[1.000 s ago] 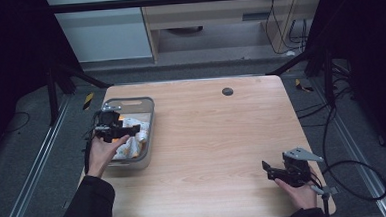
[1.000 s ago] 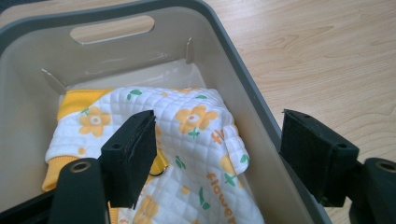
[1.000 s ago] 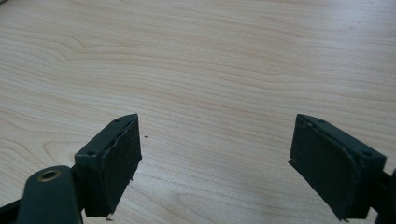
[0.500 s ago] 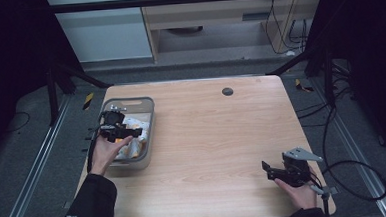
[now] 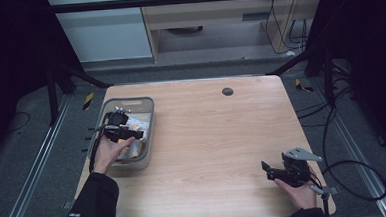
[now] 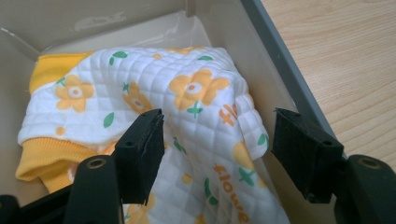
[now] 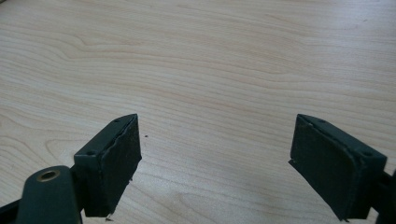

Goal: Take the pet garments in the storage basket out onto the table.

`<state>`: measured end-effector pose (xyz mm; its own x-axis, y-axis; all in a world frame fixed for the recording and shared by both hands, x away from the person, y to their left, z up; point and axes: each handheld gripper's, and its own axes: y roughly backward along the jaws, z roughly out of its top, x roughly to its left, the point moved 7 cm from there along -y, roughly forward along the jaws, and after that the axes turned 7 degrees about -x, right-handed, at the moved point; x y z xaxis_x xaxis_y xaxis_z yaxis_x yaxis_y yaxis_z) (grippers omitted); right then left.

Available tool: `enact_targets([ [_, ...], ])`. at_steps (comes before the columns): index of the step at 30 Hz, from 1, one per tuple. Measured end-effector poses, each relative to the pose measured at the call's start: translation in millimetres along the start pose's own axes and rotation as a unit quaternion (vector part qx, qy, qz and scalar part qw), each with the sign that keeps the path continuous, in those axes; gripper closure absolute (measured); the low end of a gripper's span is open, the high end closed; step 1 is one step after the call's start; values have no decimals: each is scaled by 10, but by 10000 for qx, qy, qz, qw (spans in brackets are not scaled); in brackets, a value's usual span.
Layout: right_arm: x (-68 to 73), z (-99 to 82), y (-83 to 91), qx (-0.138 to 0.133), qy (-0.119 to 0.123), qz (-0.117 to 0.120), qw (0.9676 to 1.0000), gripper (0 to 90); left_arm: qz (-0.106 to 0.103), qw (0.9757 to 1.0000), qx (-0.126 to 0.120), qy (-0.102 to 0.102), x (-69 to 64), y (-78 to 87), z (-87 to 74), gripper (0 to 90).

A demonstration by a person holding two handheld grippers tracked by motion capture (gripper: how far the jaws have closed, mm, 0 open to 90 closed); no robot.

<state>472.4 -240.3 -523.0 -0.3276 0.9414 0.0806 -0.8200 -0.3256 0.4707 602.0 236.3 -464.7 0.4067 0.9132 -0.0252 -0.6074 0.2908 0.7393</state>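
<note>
Left gripper view reveals the grey bin's (image 6: 280, 70) flower-print quilted cloth (image 6: 187, 121).

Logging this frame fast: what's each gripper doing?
Left gripper: open, holding nothing, over the flowered cloth in the bin.
Right gripper: open, empty.

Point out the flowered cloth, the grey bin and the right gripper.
flowered cloth (image 6: 187, 93), left gripper view, on its quilted top.
grey bin (image 5: 149, 125), high view, on its right rim.
right gripper (image 7: 215, 163), right gripper view, midway between its fingertips.

The high view was soft and slightly blurred, its surroundings dark, the surface (image 5: 207, 138) evenly lit from above; both gripper views were sharper, shadows faint.
</note>
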Motion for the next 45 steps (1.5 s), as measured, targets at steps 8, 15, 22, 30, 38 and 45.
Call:
enact_targets([
  [8,-2,-8,-9,21,54,3,10000,155,12,9998,172,44,16,-101,-60,356],
  [15,3,-11,-10,36,59,10,10000,152,-59,9994,250,234,37,-150,-112,453],
  [22,5,-12,-8,48,44,12,10000,152,-110,9985,429,324,46,-165,-156,639],
  [30,4,-14,-10,55,38,9,10000,151,-128,9982,428,397,78,-151,-183,802],
  [38,4,-15,-10,58,40,8,10000,151,-32,9993,189,329,88,12,-148,821],
  [45,7,-17,-11,68,56,3,10000,151,22,9993,-211,320,150,317,-55,826],
])
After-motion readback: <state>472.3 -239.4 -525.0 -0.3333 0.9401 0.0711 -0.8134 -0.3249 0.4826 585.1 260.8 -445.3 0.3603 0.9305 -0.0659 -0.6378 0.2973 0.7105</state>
